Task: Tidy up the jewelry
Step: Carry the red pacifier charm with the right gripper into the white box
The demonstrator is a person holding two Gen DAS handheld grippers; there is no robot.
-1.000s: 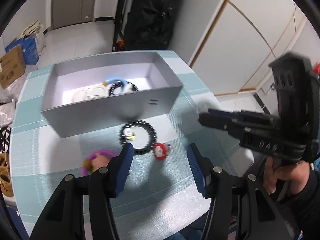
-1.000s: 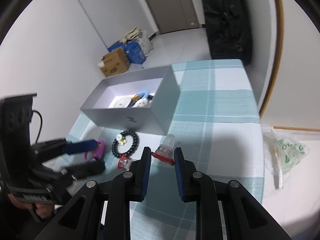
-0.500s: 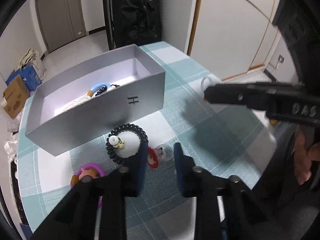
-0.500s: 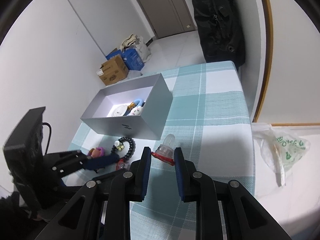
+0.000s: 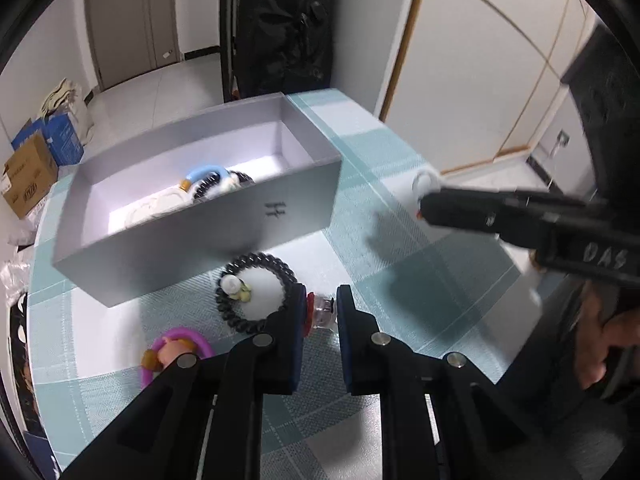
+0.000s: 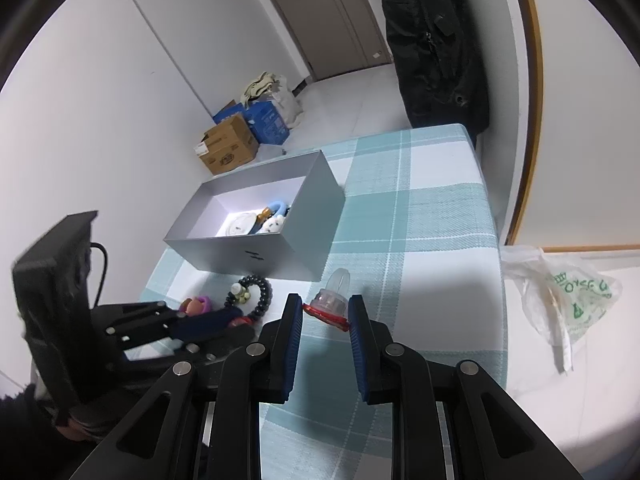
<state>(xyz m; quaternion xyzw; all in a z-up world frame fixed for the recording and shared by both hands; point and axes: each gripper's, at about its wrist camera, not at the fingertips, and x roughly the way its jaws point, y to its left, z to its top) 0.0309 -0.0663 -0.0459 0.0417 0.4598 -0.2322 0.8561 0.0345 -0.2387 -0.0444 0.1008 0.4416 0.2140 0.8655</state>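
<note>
A grey open box on the checked tablecloth holds several pieces of jewelry. In front of it lie a black bead bracelet and a pink ring-shaped piece. My left gripper is shut on a small red and clear piece just above the cloth. My right gripper is shut on a red-rimmed clear piece and holds it above the cloth, right of the box.
The table's right edge is close to a wall with a wooden trim. A plastic bag lies on the floor beyond it. Cardboard boxes and a black hanging bag stand beyond the table.
My left gripper has closed from wide open onto the small red and clear piece beside the black bracelet. My right gripper keeps its hold and has risen slightly.
</note>
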